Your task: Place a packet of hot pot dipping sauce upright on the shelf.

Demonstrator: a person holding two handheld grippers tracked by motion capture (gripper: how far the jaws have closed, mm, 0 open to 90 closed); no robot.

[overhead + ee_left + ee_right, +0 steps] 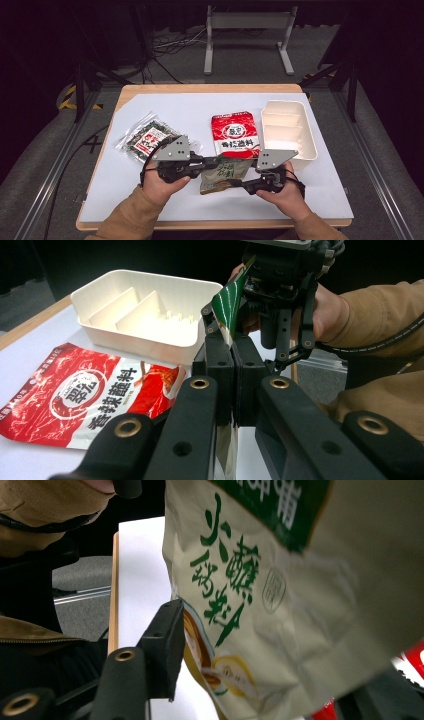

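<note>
green pouch [280,605] hides right gripper's far finger.

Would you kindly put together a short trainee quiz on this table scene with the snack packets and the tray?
1. True or false: the left hand-held gripper is shut on the green-and-cream packet.
2. Which packet lies flat right beside the white divided tray: A) the red packet, B) the seaweed packet, C) the green-and-cream packet?
3. Fill in: the white divided tray holds ____ packets.

Key:
1. True; its pads pinch the packet's edge.
2. A.
3. No; its compartments are bare.
</note>
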